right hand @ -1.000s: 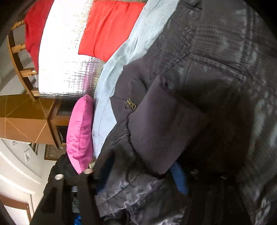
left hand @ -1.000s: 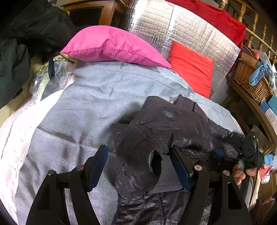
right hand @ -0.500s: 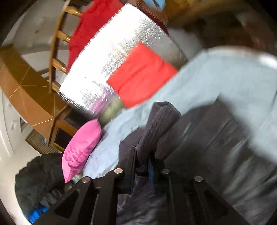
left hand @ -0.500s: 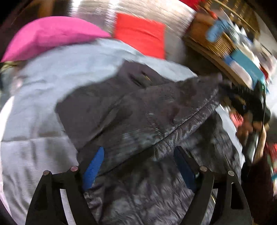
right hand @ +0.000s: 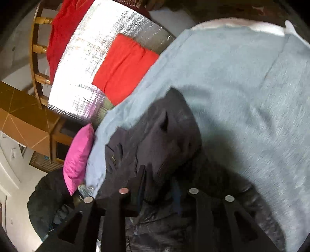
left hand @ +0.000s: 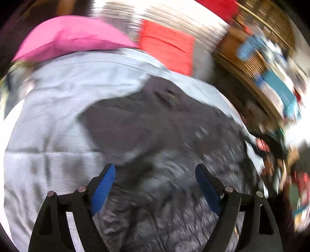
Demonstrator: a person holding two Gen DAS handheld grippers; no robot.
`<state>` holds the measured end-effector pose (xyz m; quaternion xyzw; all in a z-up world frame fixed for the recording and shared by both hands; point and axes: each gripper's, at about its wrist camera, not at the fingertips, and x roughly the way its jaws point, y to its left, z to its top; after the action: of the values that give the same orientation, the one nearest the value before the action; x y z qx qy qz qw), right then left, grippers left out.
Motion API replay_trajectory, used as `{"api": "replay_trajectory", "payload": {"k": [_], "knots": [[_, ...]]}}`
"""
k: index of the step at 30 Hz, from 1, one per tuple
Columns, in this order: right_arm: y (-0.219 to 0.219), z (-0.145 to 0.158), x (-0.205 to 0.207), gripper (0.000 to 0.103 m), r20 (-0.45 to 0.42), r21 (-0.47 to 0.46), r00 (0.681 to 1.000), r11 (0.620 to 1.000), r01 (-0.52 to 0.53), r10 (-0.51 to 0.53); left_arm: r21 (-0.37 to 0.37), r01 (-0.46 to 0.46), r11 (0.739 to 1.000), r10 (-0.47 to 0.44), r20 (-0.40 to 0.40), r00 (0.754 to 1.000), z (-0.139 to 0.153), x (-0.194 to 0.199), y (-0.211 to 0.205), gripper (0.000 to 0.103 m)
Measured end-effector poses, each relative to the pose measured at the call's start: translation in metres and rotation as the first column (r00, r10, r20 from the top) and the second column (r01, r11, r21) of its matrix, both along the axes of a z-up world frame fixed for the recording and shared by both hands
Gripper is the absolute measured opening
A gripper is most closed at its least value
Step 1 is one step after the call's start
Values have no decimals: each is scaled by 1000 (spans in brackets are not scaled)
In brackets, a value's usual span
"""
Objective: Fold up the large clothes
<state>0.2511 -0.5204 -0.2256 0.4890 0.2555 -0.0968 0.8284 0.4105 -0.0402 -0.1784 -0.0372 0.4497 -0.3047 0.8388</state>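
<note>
Over the pale blue-grey bedspread, the left wrist view shows the dark quilted puffer jacket spread across the middle and near side of that cover, with the left gripper hanging above its lower part, blue pads wide apart and pressing on nothing; those jaws have just been opening a bit further. Everything's motion-blurred, so seams are hard to read. Beyond the far edge of the bedspread I count one pink pillow and one red cushion, both against one crinkly silver foil panel, plus one wicker basket off to the right of the bedspread. Right wrist view: the right gripper sits low over the jacket's knit-cuffed sleeve, which lies folded in across the body. Its jaws have just been opening, and the cuff end looks to be between them, but they're dark against dark fabric, so I can't tell whether they're gripping it. Same count here: one jacket, one pink pillow, one red cushion, one foil panel, plus one red cloth draped over a wooden railing. My take on doing this step well: let the sleeve settle flat and straight before going for the next edge, and pinch both layers near the hem so the slippery shell doesn't slide.
</note>
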Motion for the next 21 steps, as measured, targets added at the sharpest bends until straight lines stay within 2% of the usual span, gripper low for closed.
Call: {"api": "replay_trajectory", "payload": {"k": [1, 2, 4, 6, 8, 9, 11, 13, 15, 17, 19, 21], "knots": [[-4, 4, -9, 84, 12, -21, 999, 999, 32, -31, 13, -54, 998, 54, -2, 999, -2, 5, 2, 87], [-9, 8, -21, 89, 34, -54, 996, 995, 81, -80, 37, -127, 991, 127, -6, 992, -6, 12, 6, 87], [-12, 17, -24, 89, 30, -133, 995, 986, 101, -98, 90, -216, 972, 217, -2, 976, -13, 19, 9, 87], [-4, 25, -13, 87, -10, -218, 997, 973, 71, -75, 159, -267, 951, 268, 10, 963, -22, 24, 4, 87], [11, 29, 1, 70, -66, -346, 996, 938, 29, -55, 213, -265, 940, 268, 13, 963, -30, 24, -7, 87], [19, 31, 8, 65, -91, -393, 995, 919, 0, -39, 249, -260, 933, 263, 21, 965, -35, 23, -16, 87], [37, 28, 26, 37, -170, -490, 986, 867, -86, 2, 336, -255, 907, 255, 45, 966, -43, 22, -27, 87], [48, 14, 40, 37, -276, -523, 961, 835, -172, 25, 430, -247, 869, 237, 77, 968, -53, 20, -42, 87], [50, -3, 52, 37, -369, -509, 928, 825, -243, 46, 480, -248, 841, 227, 103, 968, -56, 19, -50, 87], [46, -6, 47, 38, -368, -503, 929, 830, -241, 47, 486, -258, 835, 233, 114, 966, -52, 17, -52, 87], [39, 2, 38, 38, -358, -482, 933, 850, -212, 29, 479, -287, 830, 242, 154, 958, -43, 12, -53, 87], [33, 12, 27, 38, -298, -463, 954, 871, -168, 25, 469, -299, 831, 224, 211, 952, -33, 4, -59, 87]]}}
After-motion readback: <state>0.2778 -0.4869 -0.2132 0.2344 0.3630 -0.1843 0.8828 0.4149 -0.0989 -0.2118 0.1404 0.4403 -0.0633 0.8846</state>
